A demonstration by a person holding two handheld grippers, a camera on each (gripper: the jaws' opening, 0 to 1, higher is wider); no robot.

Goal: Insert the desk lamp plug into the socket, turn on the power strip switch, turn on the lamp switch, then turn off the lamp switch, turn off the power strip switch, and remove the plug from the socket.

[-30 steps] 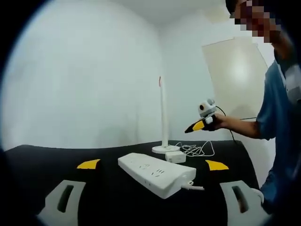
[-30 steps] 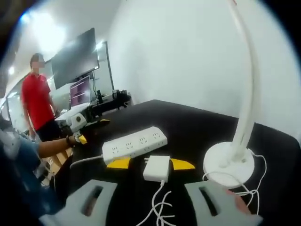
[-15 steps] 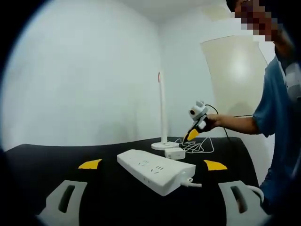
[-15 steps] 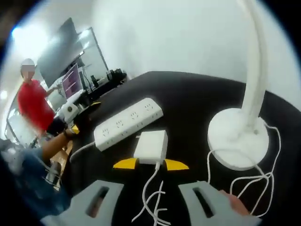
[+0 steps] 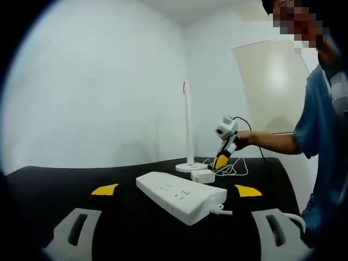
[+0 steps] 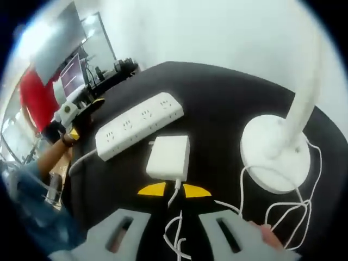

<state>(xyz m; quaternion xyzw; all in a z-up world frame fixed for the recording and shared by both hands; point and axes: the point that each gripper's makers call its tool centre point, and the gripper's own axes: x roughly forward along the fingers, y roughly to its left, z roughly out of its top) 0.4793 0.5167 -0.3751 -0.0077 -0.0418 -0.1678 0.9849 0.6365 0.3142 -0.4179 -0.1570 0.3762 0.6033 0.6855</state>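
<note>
Just ahead of the open, empty right gripper (image 6: 173,191) lies the plug (image 6: 168,157); close squarely on its sides.

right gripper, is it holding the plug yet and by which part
Nothing is held yet. The right gripper is open, its yellow tips straddling the cord just behind the white plug, which lies on the black table. The left gripper is open and empty too.
</note>
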